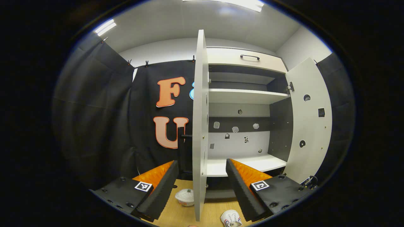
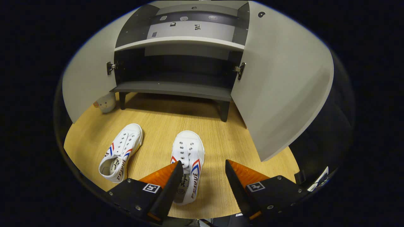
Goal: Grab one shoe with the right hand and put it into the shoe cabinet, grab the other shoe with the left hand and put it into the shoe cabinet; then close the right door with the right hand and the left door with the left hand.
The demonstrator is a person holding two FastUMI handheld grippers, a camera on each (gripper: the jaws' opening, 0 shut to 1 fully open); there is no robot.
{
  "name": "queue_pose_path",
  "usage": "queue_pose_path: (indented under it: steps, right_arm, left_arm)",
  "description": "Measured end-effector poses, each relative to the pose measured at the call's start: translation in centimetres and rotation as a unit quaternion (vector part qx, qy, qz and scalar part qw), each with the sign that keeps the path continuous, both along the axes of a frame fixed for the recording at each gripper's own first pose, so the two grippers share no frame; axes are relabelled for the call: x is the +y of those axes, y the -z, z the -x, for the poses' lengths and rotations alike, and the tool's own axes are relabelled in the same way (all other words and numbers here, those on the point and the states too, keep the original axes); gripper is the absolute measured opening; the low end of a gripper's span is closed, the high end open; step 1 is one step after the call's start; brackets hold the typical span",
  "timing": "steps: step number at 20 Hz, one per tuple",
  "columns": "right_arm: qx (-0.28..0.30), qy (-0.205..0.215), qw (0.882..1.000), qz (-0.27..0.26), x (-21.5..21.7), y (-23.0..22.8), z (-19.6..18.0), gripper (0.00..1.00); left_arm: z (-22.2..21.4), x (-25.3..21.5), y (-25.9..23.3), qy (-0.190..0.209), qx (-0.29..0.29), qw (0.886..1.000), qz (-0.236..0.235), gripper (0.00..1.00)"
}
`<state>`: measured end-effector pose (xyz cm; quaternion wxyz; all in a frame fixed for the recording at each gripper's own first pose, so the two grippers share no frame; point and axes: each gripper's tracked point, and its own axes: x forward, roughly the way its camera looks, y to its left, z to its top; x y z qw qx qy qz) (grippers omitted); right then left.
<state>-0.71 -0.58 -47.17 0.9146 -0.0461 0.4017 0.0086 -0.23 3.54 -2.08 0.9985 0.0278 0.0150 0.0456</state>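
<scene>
In the right gripper view, two white canvas shoes lie on the wooden floor (image 2: 221,138) in front of the open shoe cabinet (image 2: 176,88). The left shoe (image 2: 121,151) is tilted, its toe toward the cabinet and its opening toward the camera; red and blue stripes mark its side, and dark lettering runs along the side and the insole, too small to read with certainty. The right shoe (image 2: 187,164) points straight at the cabinet, with metal eyelets, the same red and blue stripes and dark side lettering that looks like "FEIYUE". Its heel end lies partly behind the left finger of the right gripper (image 2: 202,179), whose jaws stand apart and hold nothing. The left door (image 2: 85,82) and the right door (image 2: 281,85) are swung wide open. A small pale round object (image 2: 105,102) sits on the floor by the left door.

In the left gripper view, the left gripper (image 1: 202,186) has its jaws apart, empty, with the edge of the left door (image 1: 200,126) standing between them. Stickers dot the cabinet's back panel, unreadable. The toe of a shoe (image 1: 231,218) shows on the floor below.
</scene>
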Motion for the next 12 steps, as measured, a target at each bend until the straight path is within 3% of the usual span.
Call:
queue_pose_path:
  steps: [6,7,8,9,10,12]
  right_arm:
    - [0.071,0.014,0.997,-0.039,0.5,5.5,0.6,0.63]
    - [0.079,0.014,0.996,-0.042,0.6,6.1,0.7,0.55]
    - [0.086,0.013,0.995,-0.042,0.5,6.6,0.8,0.58]
    - [0.093,0.016,0.994,-0.047,0.6,7.0,0.6,0.52]
    - [0.101,0.020,0.993,-0.059,0.9,7.0,0.8,0.53]
    - [0.106,0.031,0.991,-0.070,1.1,7.1,0.7,0.36]
  left_arm:
    - [0.4,0.7,0.7,-0.018,0.008,1.000,-0.012,0.98]
    - [0.4,0.8,0.7,-0.020,0.008,1.000,-0.014,0.98]
    - [0.3,0.8,0.7,-0.020,0.008,1.000,-0.016,0.96]
    - [0.4,0.7,0.9,-0.020,0.009,1.000,-0.017,0.96]
    - [0.4,0.5,1.0,-0.018,0.012,1.000,-0.016,0.97]
    - [0.3,0.5,1.3,-0.019,0.016,1.000,-0.014,0.97]
